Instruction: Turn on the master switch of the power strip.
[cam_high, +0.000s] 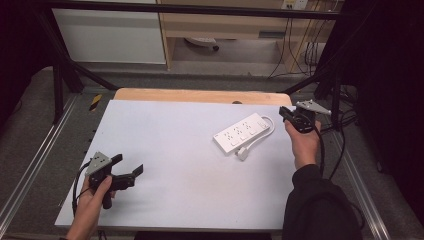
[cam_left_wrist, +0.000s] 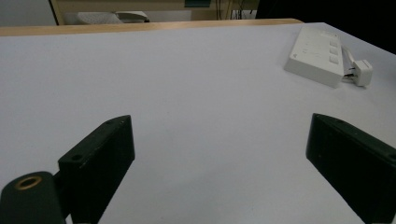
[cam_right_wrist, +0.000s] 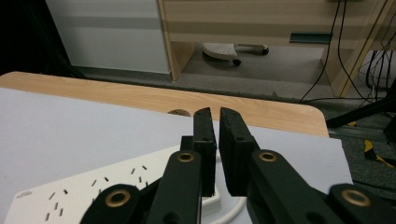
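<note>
A white power strip (cam_high: 242, 132) lies flat at the table's right, its white cable (cam_high: 269, 128) looping round to a plug (cam_high: 242, 154) just in front of it. My right gripper (cam_high: 287, 114) is held over the table's far right edge, beside the strip's far end, and its jaws are shut with nothing between them. In the right gripper view the gripper (cam_right_wrist: 215, 115) hovers above the strip (cam_right_wrist: 93, 191) and the cable (cam_right_wrist: 233, 207). My left gripper (cam_high: 128, 165) rests open at the near left, empty. In the left gripper view the gripper (cam_left_wrist: 219, 126) faces the strip (cam_left_wrist: 315, 58) and the plug (cam_left_wrist: 362, 72) far off.
A white sheet (cam_high: 170, 145) covers the table, with a wooden strip (cam_high: 200, 95) bare along the far edge. Black frame posts (cam_high: 57, 85) stand at the table's back corners. Cables (cam_high: 345, 120) hang off the right side. A cabinet (cam_high: 220, 25) stands beyond.
</note>
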